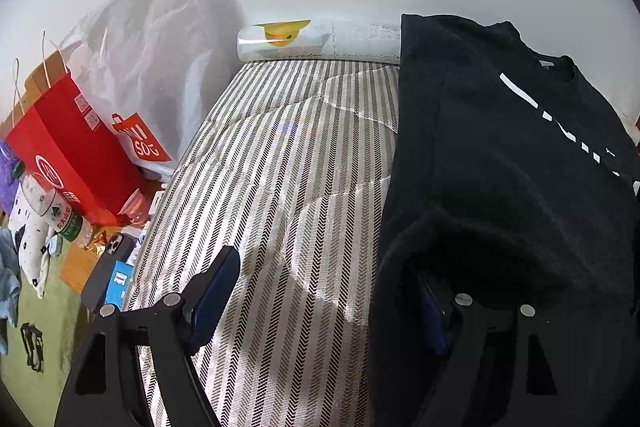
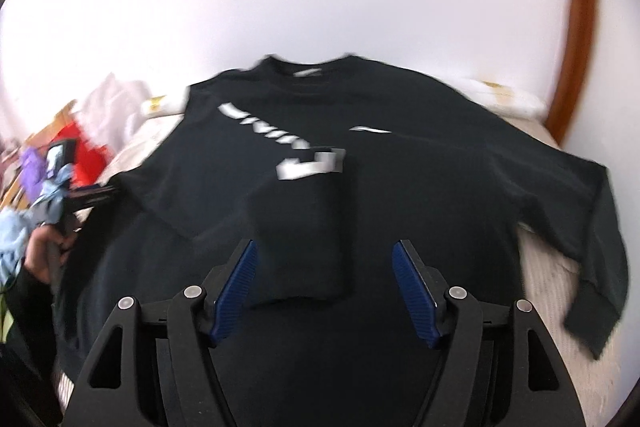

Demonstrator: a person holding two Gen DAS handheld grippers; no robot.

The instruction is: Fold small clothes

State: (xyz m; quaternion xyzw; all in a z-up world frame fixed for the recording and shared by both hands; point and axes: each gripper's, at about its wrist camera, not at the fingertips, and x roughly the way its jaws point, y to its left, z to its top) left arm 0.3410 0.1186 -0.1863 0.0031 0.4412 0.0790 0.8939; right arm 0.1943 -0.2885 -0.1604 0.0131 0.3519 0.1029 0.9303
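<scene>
Right gripper: our black two-finger right gripper with ribbed blue pads [image 2: 324, 291] sat nearest the lens, its jaws spread wide and holding nothing, poised over the cloth.

Folded sleeve: between those pads, toward 12 o'clock, we saw a sleeve of the black long-sleeved sweatshirt with white lettering [image 2: 420, 187] already laid across the chest, cuff end closest to us.

Left gripper: our black left gripper [image 1: 324, 303] stood at the garment's edge; one blue pad was bare at 7 o'clock, the other sat under a draped fold of black cloth at 5 o'clock. The jaws were wide apart, and we could not tell whether that pad pressed on anything.

Garment position: the sweatshirt lay spread on the striped grey-and-cream quilted mattress [image 1: 288, 187], collar at 12 o'clock, the other sleeve trailing toward 4 o'clock over the bed's edge in the right wrist view.

Risk, snagging: we judged the cloth draped over the left pad could drag and undo the laid sleeve if that gripper pulled away.

Risk, slipping: we judged the hanging sleeve's weight might tug the body askew.

Risk, aim: the right wrist view was blurred, so we thought a pinch might miss its layer.
</scene>
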